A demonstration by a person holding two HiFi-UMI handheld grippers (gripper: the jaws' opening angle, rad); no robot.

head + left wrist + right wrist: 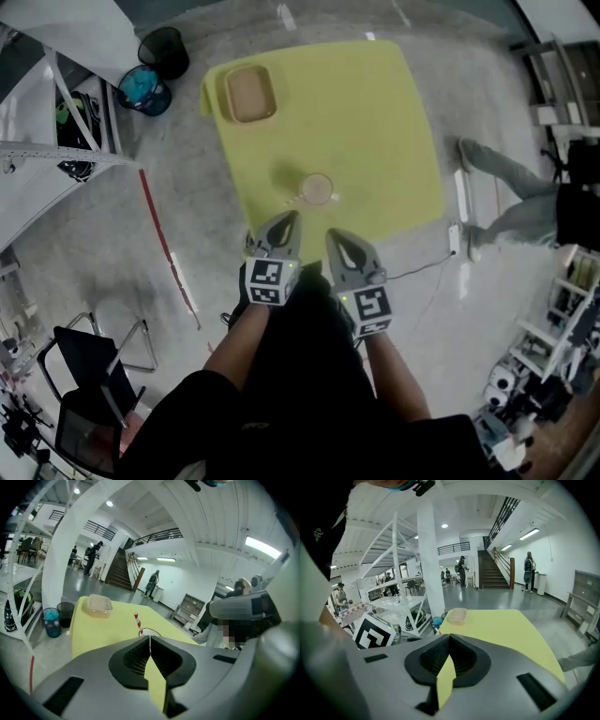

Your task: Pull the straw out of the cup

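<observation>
At the middle of the yellow-green square table (pixel 375 122) stands the clear round cup (pixel 317 189); the red-and-white striped straw (pixel 137 620) sits in it, tilted; the left gripper (pixel 292 218) and right gripper (pixel 334 234) hover at the table's near edge, jaws clenched on nothing; a shallow tan plastic container (pixel 248 94) occupies a far corner.
</observation>
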